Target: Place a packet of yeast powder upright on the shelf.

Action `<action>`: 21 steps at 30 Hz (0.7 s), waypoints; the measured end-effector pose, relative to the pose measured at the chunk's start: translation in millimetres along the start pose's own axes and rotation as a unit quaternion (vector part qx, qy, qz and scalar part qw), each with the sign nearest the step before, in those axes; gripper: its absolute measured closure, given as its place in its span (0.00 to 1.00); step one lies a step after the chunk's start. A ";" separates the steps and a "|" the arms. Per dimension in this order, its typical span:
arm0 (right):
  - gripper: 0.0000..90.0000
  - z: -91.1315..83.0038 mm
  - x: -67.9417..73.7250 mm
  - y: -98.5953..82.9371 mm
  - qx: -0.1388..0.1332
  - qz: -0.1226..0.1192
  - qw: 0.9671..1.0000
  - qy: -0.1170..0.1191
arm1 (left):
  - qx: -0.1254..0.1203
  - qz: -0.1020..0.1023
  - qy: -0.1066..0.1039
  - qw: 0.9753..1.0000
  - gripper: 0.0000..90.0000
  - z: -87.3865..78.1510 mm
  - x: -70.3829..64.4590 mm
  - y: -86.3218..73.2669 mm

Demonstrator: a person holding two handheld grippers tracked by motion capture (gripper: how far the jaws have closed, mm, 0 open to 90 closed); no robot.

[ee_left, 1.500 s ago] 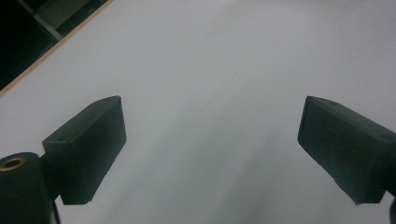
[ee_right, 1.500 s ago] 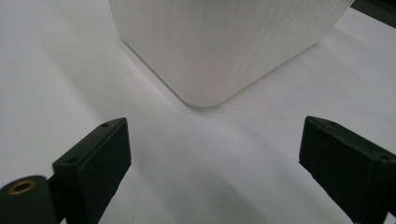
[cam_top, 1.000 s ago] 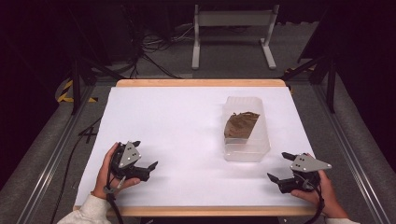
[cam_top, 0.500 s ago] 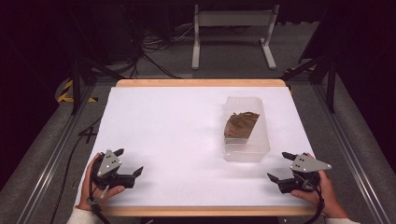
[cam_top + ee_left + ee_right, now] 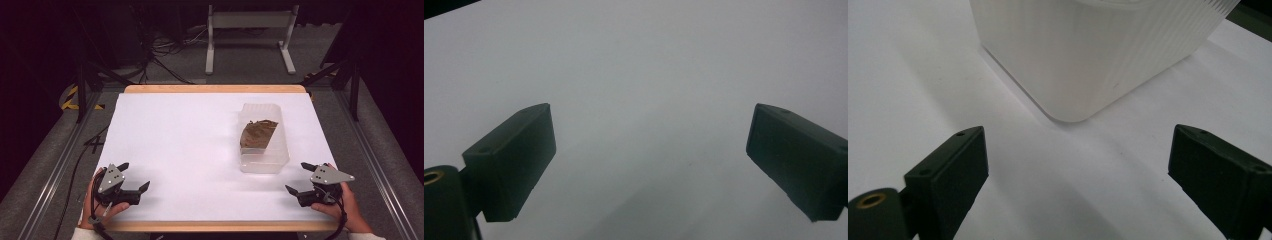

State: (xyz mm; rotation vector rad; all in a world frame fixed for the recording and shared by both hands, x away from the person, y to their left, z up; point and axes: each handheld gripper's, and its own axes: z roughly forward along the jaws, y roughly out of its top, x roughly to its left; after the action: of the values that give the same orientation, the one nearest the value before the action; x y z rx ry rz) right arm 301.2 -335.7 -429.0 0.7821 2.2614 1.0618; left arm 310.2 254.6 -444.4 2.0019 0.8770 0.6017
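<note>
While both claws rested wide open and empty at the near corners of the white counter (image 5: 190,145), the clear ribbed plastic container (image 5: 263,137) stood right of centre, near the right claw (image 5: 300,177) and well apart from the left claw (image 5: 134,176). Holding something brown, it looked light, thin-walled and slippery; gripping the rim seemed safest.

We hold the left tongs (image 5: 131,176) low at the near left corner, jaws spread wide and pointing right and slightly forward, our left hand (image 5: 102,202) wrapped under them. Our right hand (image 5: 339,202) holds the right tongs (image 5: 300,177) at the near right corner, jaws wide apart, pointing left.
</note>
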 end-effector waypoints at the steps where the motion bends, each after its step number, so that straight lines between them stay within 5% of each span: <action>1: 0.11 0.1 -0.1 0.0 0.000 0.000 1.000 0.000 | 0.002 0.001 -0.001 1.000 0.07 0.1 0.0 0.0; 21: 0.11 -0.3 -1.8 -1.0 0.000 0.002 1.000 -0.003 | 0.005 0.003 0.002 1.000 0.06 2.1 -1.6 1.4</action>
State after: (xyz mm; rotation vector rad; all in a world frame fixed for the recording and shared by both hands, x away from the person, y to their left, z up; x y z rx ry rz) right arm 301.9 -337.6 -429.2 0.7891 2.2554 1.0588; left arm 311.1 251.8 -444.4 2.0136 0.8777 0.6066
